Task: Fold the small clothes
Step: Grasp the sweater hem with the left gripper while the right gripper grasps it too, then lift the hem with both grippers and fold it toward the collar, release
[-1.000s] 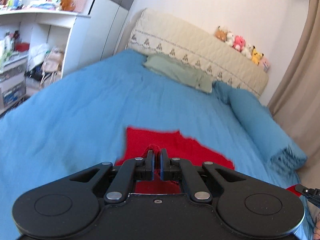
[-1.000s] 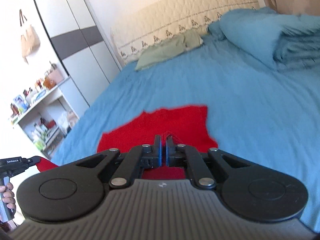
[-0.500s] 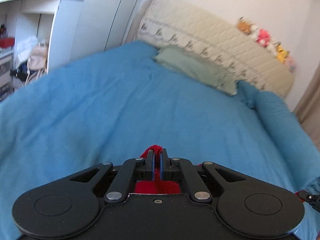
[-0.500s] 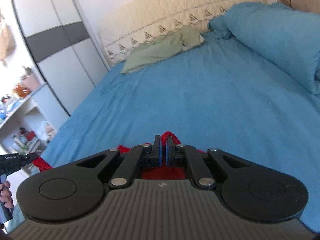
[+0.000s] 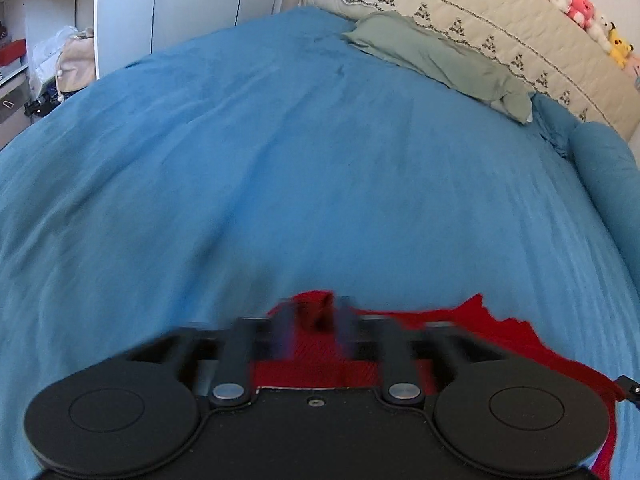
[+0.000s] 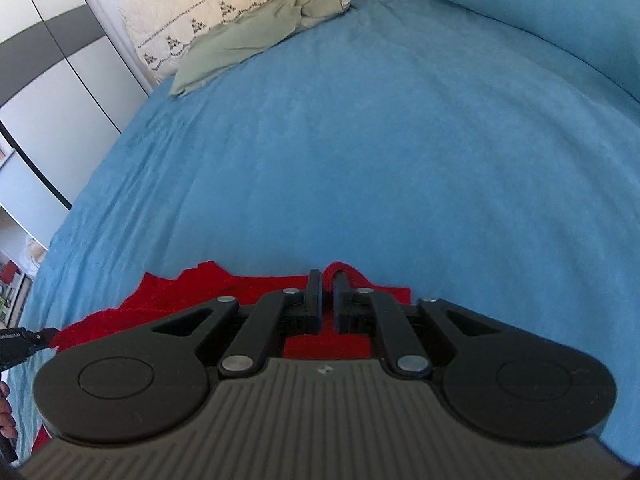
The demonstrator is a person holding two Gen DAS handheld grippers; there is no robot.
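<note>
left gripper [image 5: 316,322] blurred, fingers parted a bit, red cloth between them (grip: cannot tell) | right gripper [image 6: 327,300] closed on red garment [image 6: 192,296] fold | garment lay on blue bedspread [image 6: 380,152] near its front edge, green pillow [image 5: 436,60] at far edge

**Blue-covered bed and what lies on it**

A wide bed with a soft blue plush cover [image 5: 304,168] fills both views, its surface gently rumpled. At the near edge lies a flat red knitted garment [image 6: 208,292], spread on the cover with a jagged far border. At the head end a crumpled sage-green pillow [image 5: 436,60] rests against the cream quilted headboard with small embroidered motifs [image 5: 472,16]. Along the right side lies a bulky folded blue duvet [image 6: 532,12], matching the cover and touching the green pillow's corner.
</note>
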